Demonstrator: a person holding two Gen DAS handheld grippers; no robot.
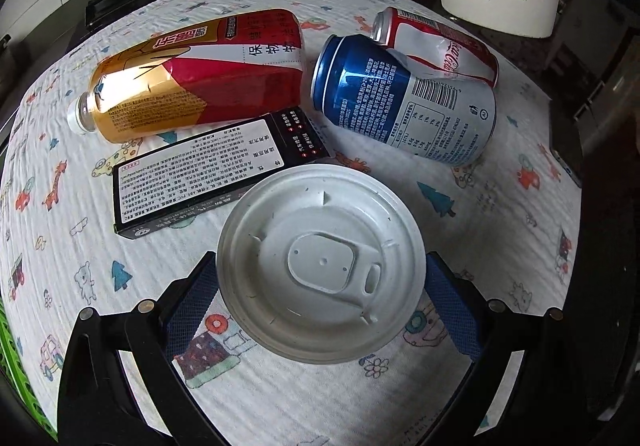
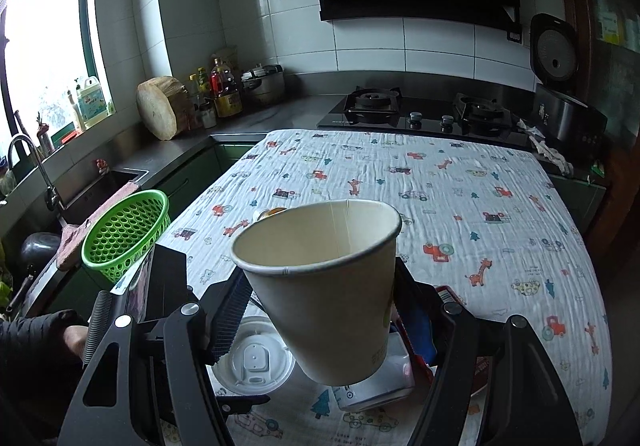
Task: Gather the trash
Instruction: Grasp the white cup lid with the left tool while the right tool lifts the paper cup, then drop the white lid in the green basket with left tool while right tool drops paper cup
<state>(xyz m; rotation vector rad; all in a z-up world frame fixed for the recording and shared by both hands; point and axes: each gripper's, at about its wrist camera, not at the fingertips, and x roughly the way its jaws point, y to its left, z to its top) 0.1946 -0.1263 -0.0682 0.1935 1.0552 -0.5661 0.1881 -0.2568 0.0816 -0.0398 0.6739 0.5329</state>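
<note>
Left wrist: steep, close, round white plastic lid between fingers. Right wrist: shallower, over same lid.

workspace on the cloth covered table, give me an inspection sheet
surface: white cartoon-print cloth over the table
job's things: white plastic lid, black printed box, gold-red plastic bottle, blue-white can, dented red-white can, white paper cup, green perforated basket
clutter: nothing seen
grippers: left gripper open around the lid; right gripper shut on the cup
cables: nothing seen
surroundings: gas hob, sink
</note>
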